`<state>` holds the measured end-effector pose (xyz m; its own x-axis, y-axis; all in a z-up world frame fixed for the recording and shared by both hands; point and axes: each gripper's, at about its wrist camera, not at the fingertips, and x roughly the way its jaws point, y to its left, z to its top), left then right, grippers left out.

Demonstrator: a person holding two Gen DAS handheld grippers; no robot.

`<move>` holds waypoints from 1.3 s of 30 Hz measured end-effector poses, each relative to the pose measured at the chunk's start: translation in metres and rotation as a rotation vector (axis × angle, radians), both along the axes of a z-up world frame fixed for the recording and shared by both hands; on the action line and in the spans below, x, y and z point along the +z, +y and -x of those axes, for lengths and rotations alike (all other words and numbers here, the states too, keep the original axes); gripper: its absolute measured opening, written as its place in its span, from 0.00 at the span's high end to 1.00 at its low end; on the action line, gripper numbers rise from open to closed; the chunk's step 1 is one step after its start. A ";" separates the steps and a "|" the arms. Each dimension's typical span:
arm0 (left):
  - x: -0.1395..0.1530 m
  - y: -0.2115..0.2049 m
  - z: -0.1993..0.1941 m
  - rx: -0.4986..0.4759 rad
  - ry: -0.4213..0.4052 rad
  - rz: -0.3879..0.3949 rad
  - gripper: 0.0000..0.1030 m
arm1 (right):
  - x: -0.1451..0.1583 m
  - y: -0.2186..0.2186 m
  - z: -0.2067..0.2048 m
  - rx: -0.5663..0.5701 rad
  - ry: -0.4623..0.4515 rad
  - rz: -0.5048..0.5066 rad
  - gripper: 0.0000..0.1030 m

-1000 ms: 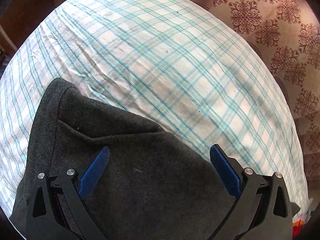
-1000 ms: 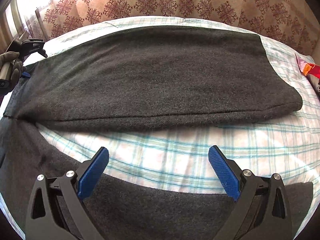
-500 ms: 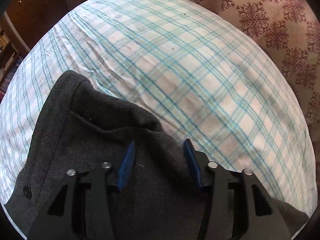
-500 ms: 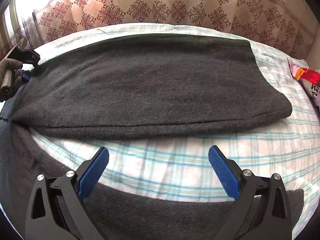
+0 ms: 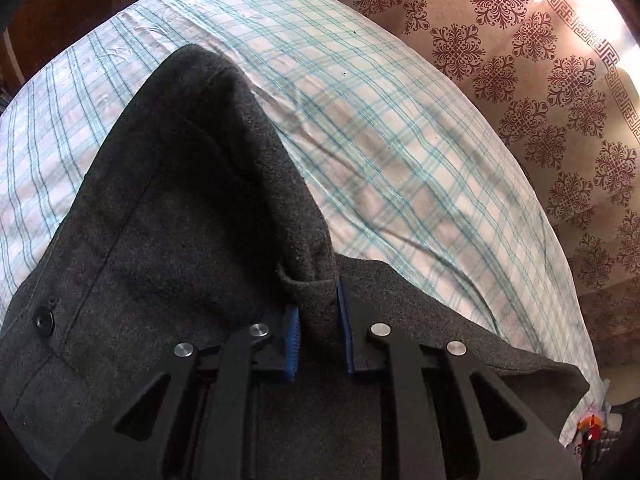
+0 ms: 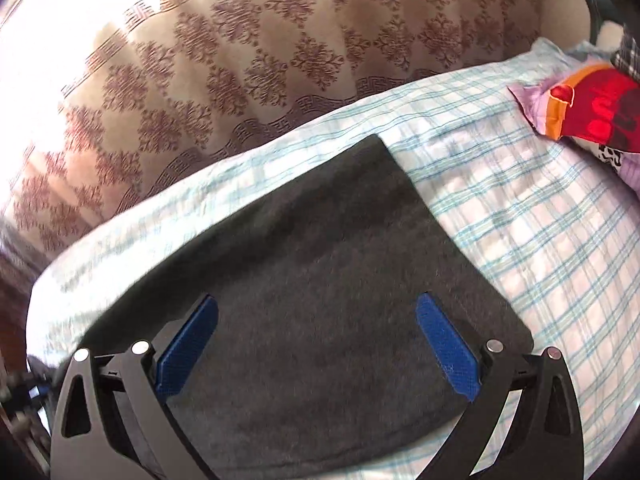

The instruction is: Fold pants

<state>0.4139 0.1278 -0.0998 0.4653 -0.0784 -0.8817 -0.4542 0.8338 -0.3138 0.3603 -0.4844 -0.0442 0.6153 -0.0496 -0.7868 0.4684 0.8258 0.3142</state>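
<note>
Dark grey pants (image 5: 168,240) lie on a bed with a white and teal plaid sheet (image 5: 360,128). My left gripper (image 5: 316,312) is shut on a pinched ridge of the pants near the waist; a black button (image 5: 43,320) shows at the left. The pinched cloth is lifted into a peak. My right gripper (image 6: 316,344) is open and empty, hovering over the leg end of the pants (image 6: 328,280), with the hem edge to its right. The view is blurred.
A beige curtain with brown floral pattern (image 6: 240,60) hangs behind the bed. A red, orange and purple cloth (image 6: 592,108) lies on the sheet (image 6: 540,240) at the far right. Dark wood (image 5: 60,8) shows at the upper left of the left wrist view.
My left gripper has closed from wide open onto the pants near the waist and raised the cloth. My right gripper, still open, has swung right to above the leg end.
</note>
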 end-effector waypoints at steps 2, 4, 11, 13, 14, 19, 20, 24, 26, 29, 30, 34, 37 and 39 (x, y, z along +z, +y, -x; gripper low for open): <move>0.001 0.004 0.008 -0.007 -0.012 0.010 0.84 | 0.002 -0.015 -0.021 -0.069 0.006 -0.028 0.05; 0.000 0.007 0.016 -0.012 -0.019 0.022 0.84 | 0.002 -0.026 -0.041 -0.108 0.006 -0.062 0.05; -0.001 0.005 0.040 -0.049 -0.035 0.020 0.84 | -0.035 -0.044 -0.079 -0.246 0.117 -0.136 0.08; -0.002 0.006 0.046 -0.054 -0.036 0.027 0.84 | -0.043 -0.044 -0.081 -0.265 0.124 -0.172 0.13; -0.002 0.006 0.047 -0.058 -0.037 0.028 0.84 | -0.043 -0.043 -0.080 -0.275 0.121 -0.186 0.16; -0.005 0.005 0.060 -0.075 -0.041 0.021 0.84 | -0.031 -0.030 -0.089 -0.244 0.105 -0.164 0.16; -0.006 0.005 0.061 -0.077 -0.040 0.023 0.84 | -0.030 -0.029 -0.095 -0.237 0.111 -0.172 0.20; -0.007 0.008 0.064 -0.070 -0.045 0.044 0.84 | -0.035 -0.024 -0.098 -0.259 0.201 -0.090 0.54; -0.007 0.009 0.063 -0.076 -0.045 0.044 0.84 | -0.037 -0.026 -0.087 -0.267 0.201 -0.064 0.84; -0.004 0.008 0.060 -0.096 -0.051 0.030 0.84 | -0.032 -0.030 -0.064 -0.233 0.147 -0.084 0.95; -0.002 0.008 0.059 -0.103 -0.057 0.026 0.84 | -0.029 -0.030 -0.054 -0.222 0.124 -0.090 0.95; 0.007 0.012 0.064 -0.104 -0.079 0.048 0.84 | -0.008 -0.025 -0.013 -0.183 0.049 -0.072 0.96; 0.020 0.020 0.073 -0.105 -0.111 0.064 0.85 | 0.010 -0.023 0.021 -0.176 0.004 -0.084 0.96; 0.030 0.026 0.080 -0.105 -0.129 0.078 0.85 | 0.022 -0.024 0.044 -0.176 -0.026 -0.103 0.96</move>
<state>0.3336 0.1538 -0.0702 0.5597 -0.1986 -0.8046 -0.3175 0.8454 -0.4295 0.3161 -0.5087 -0.0227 0.6241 -0.0782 -0.7774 0.5932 0.6950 0.4063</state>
